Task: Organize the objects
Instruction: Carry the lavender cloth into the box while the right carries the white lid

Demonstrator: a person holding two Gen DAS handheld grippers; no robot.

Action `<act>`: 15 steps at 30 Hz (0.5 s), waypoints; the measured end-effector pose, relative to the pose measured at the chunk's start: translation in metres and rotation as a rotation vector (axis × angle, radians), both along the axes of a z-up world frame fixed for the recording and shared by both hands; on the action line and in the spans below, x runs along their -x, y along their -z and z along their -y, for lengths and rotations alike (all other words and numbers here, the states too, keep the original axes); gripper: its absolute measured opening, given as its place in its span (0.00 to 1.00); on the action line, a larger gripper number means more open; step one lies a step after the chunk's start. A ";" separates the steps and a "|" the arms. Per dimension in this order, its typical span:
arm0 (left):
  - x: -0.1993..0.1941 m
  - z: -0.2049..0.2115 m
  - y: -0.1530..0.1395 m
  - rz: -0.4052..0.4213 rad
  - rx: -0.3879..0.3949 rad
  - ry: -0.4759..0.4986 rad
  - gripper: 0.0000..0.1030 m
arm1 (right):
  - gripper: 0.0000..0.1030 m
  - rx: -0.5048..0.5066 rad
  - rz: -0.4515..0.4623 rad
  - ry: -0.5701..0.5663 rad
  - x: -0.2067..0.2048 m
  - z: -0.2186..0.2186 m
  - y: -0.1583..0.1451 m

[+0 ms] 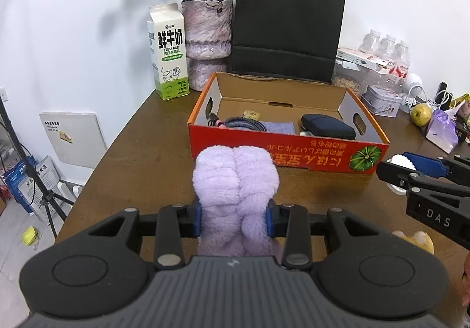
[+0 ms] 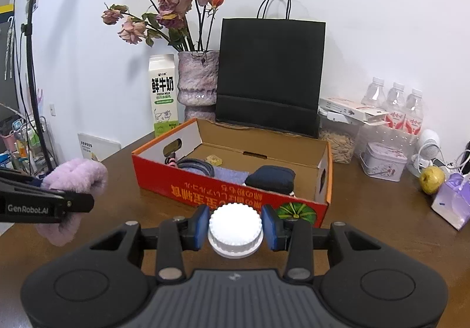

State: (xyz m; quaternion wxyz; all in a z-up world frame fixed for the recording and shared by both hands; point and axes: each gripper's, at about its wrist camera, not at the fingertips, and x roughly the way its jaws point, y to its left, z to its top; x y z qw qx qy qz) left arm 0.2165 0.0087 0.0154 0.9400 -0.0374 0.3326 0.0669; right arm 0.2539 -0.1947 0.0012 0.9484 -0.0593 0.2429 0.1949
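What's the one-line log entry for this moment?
left gripper: shut on purple fluffy cloth | right gripper: shut on white lid | red box: open, ahead

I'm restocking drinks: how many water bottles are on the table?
3. The water bottles stand side by side at the back right against the wall: left, middle, right, behind a flat carton. More may be hidden behind them.

The cardboard box (image 2: 232,178) sat mid-frame on the surface (image 2: 367,225), holding a coiled cable (image 2: 195,165) at left and a pouch (image 2: 271,178) at right. Behind it stood a milk carton (image 2: 162,95), a vase (image 2: 197,84) and a paper bag (image 2: 268,75), left to right. Water bottles (image 2: 395,106) and a tin (image 2: 383,162) occupied the right of the frame.
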 end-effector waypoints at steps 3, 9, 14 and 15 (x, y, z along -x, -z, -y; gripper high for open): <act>-0.011 -0.002 -0.001 0.001 0.003 0.004 0.37 | 0.36 0.001 -0.003 -0.001 -0.011 -0.005 0.000; -0.030 -0.005 -0.003 0.008 0.009 0.009 0.37 | 0.36 0.005 -0.007 -0.003 -0.033 -0.007 0.000; -0.047 -0.005 -0.008 0.016 0.011 0.016 0.37 | 0.36 -0.001 -0.010 0.000 -0.051 -0.008 -0.002; -0.050 -0.005 -0.008 0.018 0.010 0.019 0.37 | 0.36 -0.003 -0.012 0.002 -0.055 -0.008 -0.002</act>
